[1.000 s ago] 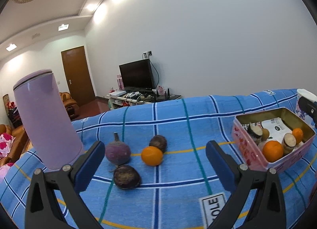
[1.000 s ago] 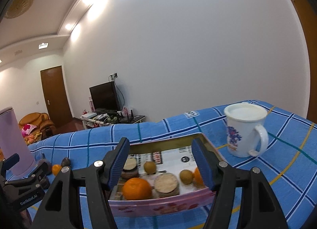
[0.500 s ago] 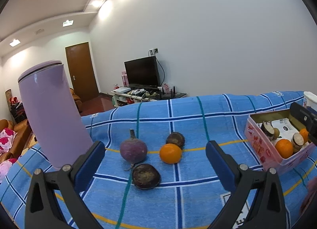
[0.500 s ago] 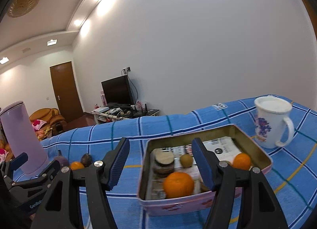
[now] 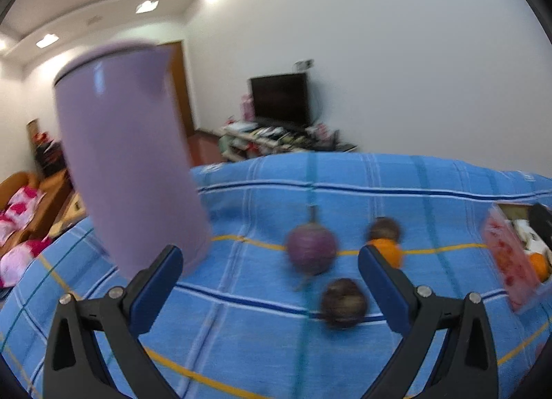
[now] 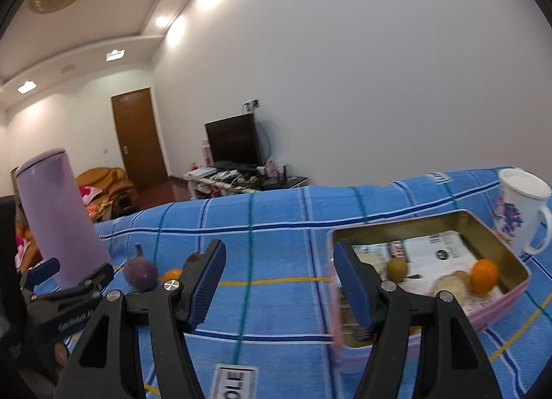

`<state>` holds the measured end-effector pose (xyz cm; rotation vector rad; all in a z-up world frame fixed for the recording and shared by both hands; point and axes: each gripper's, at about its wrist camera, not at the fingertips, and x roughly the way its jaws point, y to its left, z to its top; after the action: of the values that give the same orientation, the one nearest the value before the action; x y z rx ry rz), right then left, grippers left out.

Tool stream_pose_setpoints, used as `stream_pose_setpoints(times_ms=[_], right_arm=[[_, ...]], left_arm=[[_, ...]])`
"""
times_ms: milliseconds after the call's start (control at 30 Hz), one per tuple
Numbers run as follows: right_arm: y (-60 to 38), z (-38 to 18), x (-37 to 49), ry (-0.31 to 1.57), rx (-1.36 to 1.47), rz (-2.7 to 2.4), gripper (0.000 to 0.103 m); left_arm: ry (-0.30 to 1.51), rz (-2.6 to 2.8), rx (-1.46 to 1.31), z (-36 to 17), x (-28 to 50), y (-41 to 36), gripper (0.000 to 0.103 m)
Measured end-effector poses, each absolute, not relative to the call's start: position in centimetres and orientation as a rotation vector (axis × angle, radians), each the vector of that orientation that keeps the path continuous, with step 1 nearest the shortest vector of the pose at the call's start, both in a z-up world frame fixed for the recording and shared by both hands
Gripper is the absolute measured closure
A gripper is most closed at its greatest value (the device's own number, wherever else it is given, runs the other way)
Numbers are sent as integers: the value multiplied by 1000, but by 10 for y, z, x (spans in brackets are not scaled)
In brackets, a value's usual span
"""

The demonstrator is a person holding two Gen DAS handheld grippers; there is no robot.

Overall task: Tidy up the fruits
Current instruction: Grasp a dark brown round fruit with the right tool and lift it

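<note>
Both grippers hover empty, jaws apart, over the blue checked tabletop (image 6: 293, 254): the left gripper (image 5: 270, 281) faces four loose fruits (image 5: 311, 250) beside a lilac tumbler (image 5: 127, 171), apparently bound for the pink tin (image 6: 510, 290) below the right gripper (image 6: 277, 278).

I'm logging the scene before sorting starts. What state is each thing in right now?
Left tool: open, empty.
Right tool: open, empty.
Pink tin: lid off, holding fruit.
Purple flask: upright, lid on.
White mug: upright beside the tin.
Purple round fruit: loose on the blue cloth.
Television: off.
Door: shut.
</note>
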<state>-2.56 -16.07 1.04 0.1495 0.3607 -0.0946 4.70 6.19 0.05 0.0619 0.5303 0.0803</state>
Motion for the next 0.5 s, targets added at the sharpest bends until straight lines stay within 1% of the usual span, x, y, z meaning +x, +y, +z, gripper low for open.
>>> stream_pose_setpoints(times_ms=[233,400,500], right_arm=[[-126,0,5,488,114,30,37],[-95,-15,26,624,147,198,49],[-74,-20,36,671,130,271,51]], left_arm=[[563,188,32,0,62,100,2],[563,220,21,1,64,114,5],[573,208,15,0,67,116,9]])
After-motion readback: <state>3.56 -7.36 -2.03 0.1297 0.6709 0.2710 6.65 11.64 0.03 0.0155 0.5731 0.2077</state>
